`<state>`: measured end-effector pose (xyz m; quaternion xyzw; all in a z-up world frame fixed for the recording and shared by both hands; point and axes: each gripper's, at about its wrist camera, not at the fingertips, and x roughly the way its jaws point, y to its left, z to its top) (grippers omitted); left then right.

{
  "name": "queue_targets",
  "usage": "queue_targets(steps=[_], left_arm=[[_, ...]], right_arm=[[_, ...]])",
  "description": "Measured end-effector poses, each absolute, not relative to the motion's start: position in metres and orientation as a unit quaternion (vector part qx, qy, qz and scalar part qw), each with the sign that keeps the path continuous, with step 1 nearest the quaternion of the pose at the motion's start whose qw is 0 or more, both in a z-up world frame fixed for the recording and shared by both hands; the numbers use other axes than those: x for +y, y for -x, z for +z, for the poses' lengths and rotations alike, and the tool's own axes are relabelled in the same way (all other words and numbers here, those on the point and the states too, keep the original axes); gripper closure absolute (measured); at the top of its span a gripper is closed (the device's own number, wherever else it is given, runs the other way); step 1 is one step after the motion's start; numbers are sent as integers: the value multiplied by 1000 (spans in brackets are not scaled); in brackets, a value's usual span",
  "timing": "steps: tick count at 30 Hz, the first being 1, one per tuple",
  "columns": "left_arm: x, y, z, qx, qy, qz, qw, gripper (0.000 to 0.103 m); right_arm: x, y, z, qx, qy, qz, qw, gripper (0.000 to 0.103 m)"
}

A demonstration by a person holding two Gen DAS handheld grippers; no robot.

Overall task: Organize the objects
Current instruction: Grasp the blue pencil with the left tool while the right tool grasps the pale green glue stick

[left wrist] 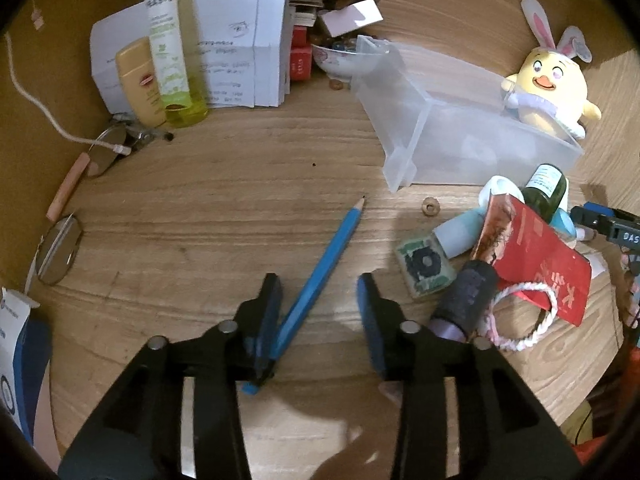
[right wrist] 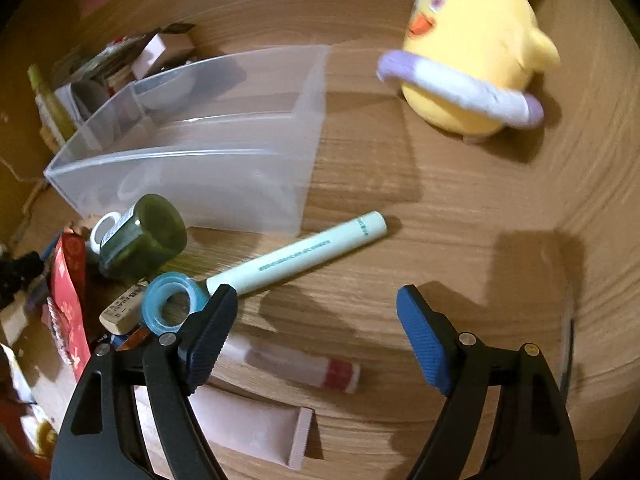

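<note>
My left gripper (left wrist: 318, 288) is open over the wooden desk; a blue pencil (left wrist: 320, 276) lies between its fingers, its back end under the left finger. A clear plastic organizer box (left wrist: 404, 120) stands beyond, and it also shows in the right wrist view (right wrist: 224, 168). My right gripper (right wrist: 316, 300) is open and empty above the desk. A pale green marker (right wrist: 296, 256) lies just ahead of its left finger, beside a blue tape roll (right wrist: 172, 304) and a dark green bottle (right wrist: 144, 236). A pink tube (right wrist: 256, 424) lies under the gripper.
A yellow chick plush (right wrist: 472, 60) sits behind the box. A pile with a red booklet (left wrist: 536, 264), a black spool (left wrist: 468, 296) and a rope ring (left wrist: 524, 316) lies right. Papers (left wrist: 236, 60), lotion bottles (left wrist: 164, 40), a bowl (left wrist: 340, 60) and mirrors (left wrist: 60, 256) are at the back left.
</note>
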<state>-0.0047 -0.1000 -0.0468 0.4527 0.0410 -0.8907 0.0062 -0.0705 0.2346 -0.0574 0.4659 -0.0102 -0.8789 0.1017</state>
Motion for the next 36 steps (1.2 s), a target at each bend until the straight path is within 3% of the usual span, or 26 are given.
queue_targets(steps=[7, 12, 22, 27, 32, 36], left_arm=[[-96, 14, -49, 19, -445, -895, 18, 66], [-94, 11, -49, 4, -439, -898, 18, 85], [-98, 6, -49, 0, -438, -899, 19, 90], [-104, 1, -49, 5, -438, -899, 26, 90], [-108, -4, -49, 9, -441, -897, 32, 90], [-106, -4, -48, -2, -445, -895, 26, 90]], right_arm=[[235, 94, -54, -66, -478, -872, 80, 23], [221, 99, -57, -16, -474, -879, 44, 25], [234, 86, -55, 20, -466, -884, 38, 68], [239, 85, -55, 9, -460, -887, 42, 74], [238, 83, -56, 21, -453, -890, 51, 86], [236, 79, -56, 29, -452, -890, 54, 89]])
